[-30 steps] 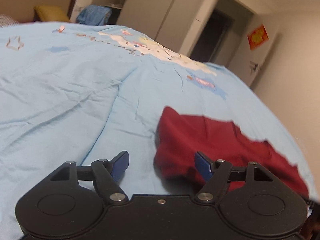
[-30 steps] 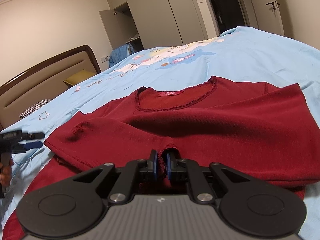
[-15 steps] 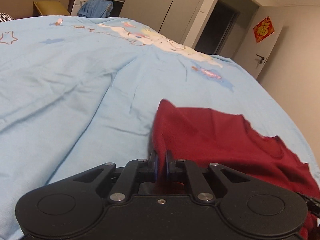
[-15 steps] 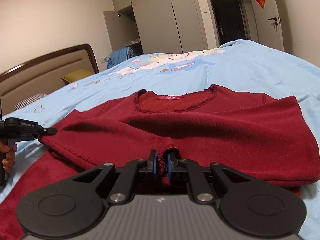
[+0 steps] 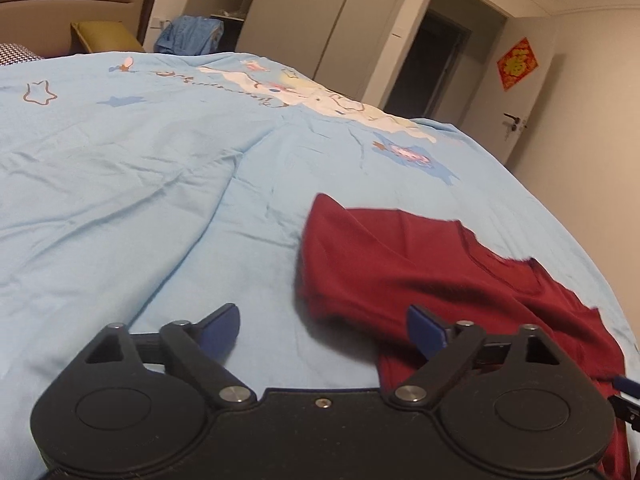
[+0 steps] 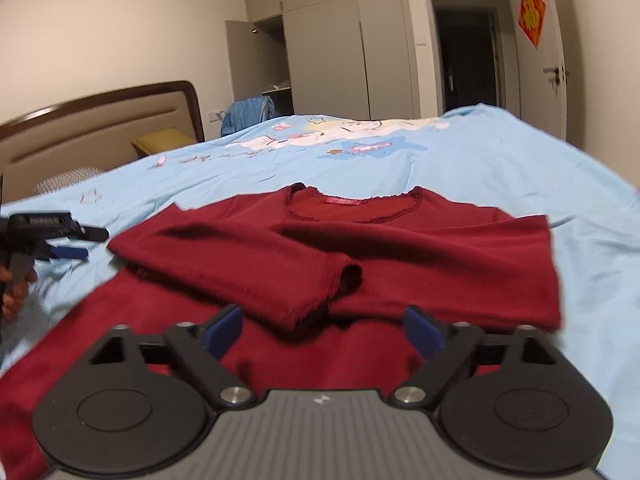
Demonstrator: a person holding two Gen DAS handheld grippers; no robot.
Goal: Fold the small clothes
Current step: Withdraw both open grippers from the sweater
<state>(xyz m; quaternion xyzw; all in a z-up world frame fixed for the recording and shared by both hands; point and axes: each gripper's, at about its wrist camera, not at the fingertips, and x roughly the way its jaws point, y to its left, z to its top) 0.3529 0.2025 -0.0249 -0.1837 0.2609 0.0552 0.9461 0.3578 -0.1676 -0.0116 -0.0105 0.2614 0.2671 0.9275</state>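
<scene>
A red shirt (image 6: 400,248) lies flat on the bed (image 6: 480,160), both sleeves folded across its front. The right tongs (image 6: 323,326) hang released just near of the sleeve cuff (image 6: 344,276). The left tongs (image 5: 323,326) are spread too, the shirt's edge by their right finger.

The bed (image 6: 500,160) is covered by a light blue printed sheet (image 5: 140,200). A dark red long-sleeved top (image 6: 420,252) lies flat on it, both sleeves folded across the front.
</scene>
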